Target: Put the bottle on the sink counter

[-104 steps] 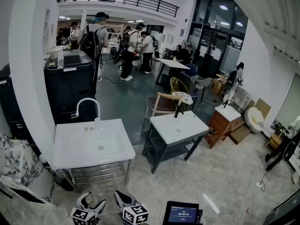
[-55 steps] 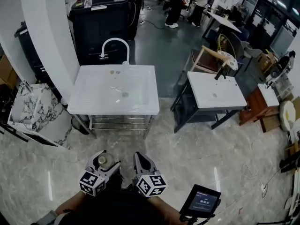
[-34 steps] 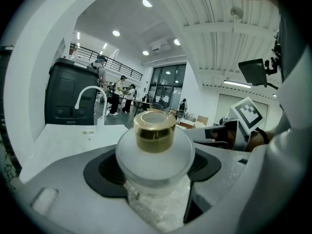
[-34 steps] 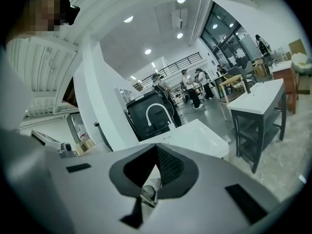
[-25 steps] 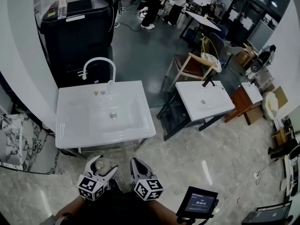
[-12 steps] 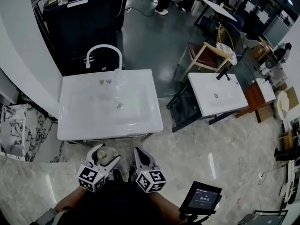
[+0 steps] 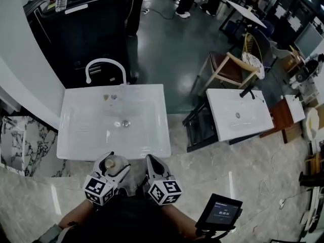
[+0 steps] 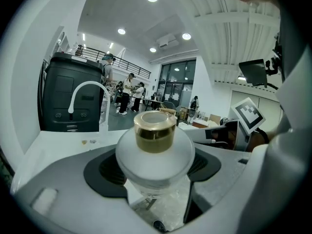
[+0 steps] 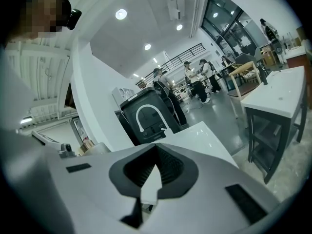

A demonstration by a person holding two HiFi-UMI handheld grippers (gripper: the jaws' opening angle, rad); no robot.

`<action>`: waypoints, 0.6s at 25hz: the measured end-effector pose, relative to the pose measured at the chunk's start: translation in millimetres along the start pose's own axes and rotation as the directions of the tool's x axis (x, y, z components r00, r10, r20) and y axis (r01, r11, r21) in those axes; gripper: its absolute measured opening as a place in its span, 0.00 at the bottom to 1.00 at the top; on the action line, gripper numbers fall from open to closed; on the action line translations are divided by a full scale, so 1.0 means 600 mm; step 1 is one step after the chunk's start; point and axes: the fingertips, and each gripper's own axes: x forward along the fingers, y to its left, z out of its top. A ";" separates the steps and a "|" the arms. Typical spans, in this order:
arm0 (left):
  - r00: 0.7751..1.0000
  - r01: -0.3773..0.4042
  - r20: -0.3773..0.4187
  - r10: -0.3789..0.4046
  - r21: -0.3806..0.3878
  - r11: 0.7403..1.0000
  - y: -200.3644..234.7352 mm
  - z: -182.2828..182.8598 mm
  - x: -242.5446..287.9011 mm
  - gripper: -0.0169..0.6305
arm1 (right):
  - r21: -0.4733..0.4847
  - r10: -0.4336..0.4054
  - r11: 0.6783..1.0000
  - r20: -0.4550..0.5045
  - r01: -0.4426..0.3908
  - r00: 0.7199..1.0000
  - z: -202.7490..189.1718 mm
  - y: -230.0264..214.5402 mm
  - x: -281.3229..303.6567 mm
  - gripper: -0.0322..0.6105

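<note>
A small frosted bottle (image 7: 109, 163) with a gold cap (image 8: 155, 130) stands upright between the jaws of my left gripper (image 7: 111, 167), which is shut on its round body (image 8: 155, 156). The bottle hangs just before the front edge of the white sink counter (image 7: 152, 147), level with its left half. A white curved faucet (image 7: 104, 68) rises at the counter's back. My right gripper (image 7: 153, 167) is beside the left one, shut with nothing held; its pads meet in the right gripper view (image 9: 150, 182). The sink counter (image 9: 204, 134) stretches ahead of it.
A second white sink on a dark stand (image 7: 238, 113) is to the right, with a wooden chair (image 7: 223, 67) behind it. A black machine (image 7: 86, 22) stands behind the faucet. A marbled slab (image 7: 17, 140) leans at the left. A tablet (image 7: 220, 212) shows at lower right.
The view has closed in on the white sink; both grippers now sit at its front edge instead of well short of it. The left gripper still holds the bottle.
</note>
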 end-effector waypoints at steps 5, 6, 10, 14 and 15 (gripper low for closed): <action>1.000 -0.016 -0.001 0.016 0.004 1.000 -0.001 0.019 0.052 0.55 | 0.008 0.019 1.000 -0.001 -0.019 1.000 0.029 -0.044 0.024 0.04; 1.000 -0.019 -0.003 0.019 0.003 1.000 -0.002 0.021 0.061 0.55 | 0.011 0.022 1.000 -0.002 -0.022 1.000 0.033 -0.052 0.028 0.04; 1.000 -0.029 -0.004 0.029 0.002 1.000 -0.005 0.037 0.096 0.55 | 0.017 0.029 0.999 -0.003 -0.029 1.000 0.054 -0.084 0.037 0.04; 0.999 -0.035 -0.005 0.035 0.000 0.999 -0.005 0.049 0.121 0.55 | 0.027 0.024 0.999 -0.003 -0.024 1.000 0.067 -0.109 0.041 0.04; 0.999 -0.037 -0.007 0.037 -0.001 0.999 -0.003 0.051 0.126 0.55 | 0.031 0.022 0.999 -0.004 -0.022 1.000 0.068 -0.114 0.043 0.04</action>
